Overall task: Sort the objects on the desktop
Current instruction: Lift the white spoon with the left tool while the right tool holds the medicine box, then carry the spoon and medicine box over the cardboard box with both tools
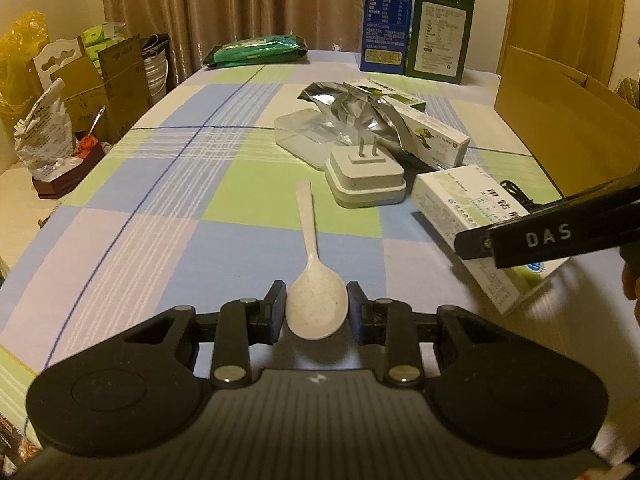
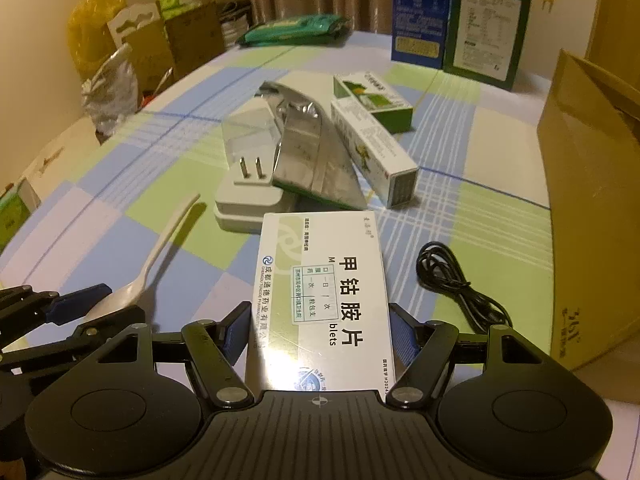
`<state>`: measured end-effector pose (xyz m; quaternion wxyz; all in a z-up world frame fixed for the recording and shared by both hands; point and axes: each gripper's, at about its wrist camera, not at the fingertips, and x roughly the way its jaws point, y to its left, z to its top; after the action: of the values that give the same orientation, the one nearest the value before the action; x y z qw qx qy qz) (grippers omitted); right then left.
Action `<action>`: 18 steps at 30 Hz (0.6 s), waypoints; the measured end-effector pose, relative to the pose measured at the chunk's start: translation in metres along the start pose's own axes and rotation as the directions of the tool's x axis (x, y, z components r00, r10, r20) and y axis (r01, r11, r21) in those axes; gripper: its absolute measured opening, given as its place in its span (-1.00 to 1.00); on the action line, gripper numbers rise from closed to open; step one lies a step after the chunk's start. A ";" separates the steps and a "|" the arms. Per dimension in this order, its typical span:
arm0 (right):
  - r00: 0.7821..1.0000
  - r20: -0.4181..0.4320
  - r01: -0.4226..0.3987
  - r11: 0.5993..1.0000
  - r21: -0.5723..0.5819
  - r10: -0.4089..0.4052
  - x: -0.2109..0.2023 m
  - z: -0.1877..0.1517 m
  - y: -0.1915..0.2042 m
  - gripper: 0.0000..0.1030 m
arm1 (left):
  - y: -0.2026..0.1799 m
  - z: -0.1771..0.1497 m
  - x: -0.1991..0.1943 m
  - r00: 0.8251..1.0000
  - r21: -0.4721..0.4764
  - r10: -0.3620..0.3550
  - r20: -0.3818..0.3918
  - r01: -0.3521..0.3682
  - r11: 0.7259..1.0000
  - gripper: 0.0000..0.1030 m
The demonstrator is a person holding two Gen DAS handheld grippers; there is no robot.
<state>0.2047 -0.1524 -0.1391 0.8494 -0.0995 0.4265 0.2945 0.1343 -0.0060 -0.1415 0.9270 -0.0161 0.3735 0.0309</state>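
A big table is filling both views, and a checked cloth (image 1: 168,184) of blue, green and pale purple squares is covering it. Brown curtains (image 1: 240,4) are hanging behind the far end. Bags and cardboard boxes (image 1: 100,80) are sitting on the floor along the table's left side. A large brown cardboard box (image 2: 592,208) is standing on the right of the table. Two tall cartons, a blue one (image 1: 386,16) and a green one (image 1: 440,36), are standing upright side by side at the far end. A green packet (image 1: 256,52) is lying flat to their left.

In the middle, a crinkly silver foil bag (image 1: 352,108) is lying over a clear plastic tray (image 1: 300,136), beside a long white and green box (image 1: 424,128). A white plug (image 1: 366,176) is sitting in front with its two prongs pointing up.

The white medicine box (image 2: 320,288) is lying flat near the table's front edge. The right gripper (image 2: 318,334) is spread wide around its near end, one finger on each side; whether the pads are touching it cannot be told. The left gripper (image 1: 317,312) is spread around the bowl of the white spoon (image 1: 314,292), with a small gap on each side. The spoon is lying on the cloth with its handle pointing away.

Only the right wrist view is showing a black cable (image 2: 460,288) coiled between the medicine box and the brown box.
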 end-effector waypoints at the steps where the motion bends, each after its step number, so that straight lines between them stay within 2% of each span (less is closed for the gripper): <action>1: 1.000 0.008 0.001 1.000 0.007 -0.001 -0.003 0.000 -0.001 0.31 | 0.001 0.001 -0.002 1.000 -0.003 -0.001 0.005 0.001 1.000 -0.48; 11: 0.991 0.127 0.043 0.997 0.060 -0.050 -0.048 0.007 -0.008 0.31 | -0.013 0.024 -0.023 0.996 0.038 -0.035 0.081 0.032 0.999 -0.48; 18: 0.970 0.199 0.120 0.985 0.124 -0.143 -0.104 0.018 -0.035 0.31 | -0.044 0.048 -0.038 0.985 0.102 -0.112 0.135 0.099 0.990 -0.48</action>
<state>0.1887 -0.2161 -0.0497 0.9110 -0.0491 0.3439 0.2221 0.1433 -0.0490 -0.0800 0.9509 0.0106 0.3072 -0.0352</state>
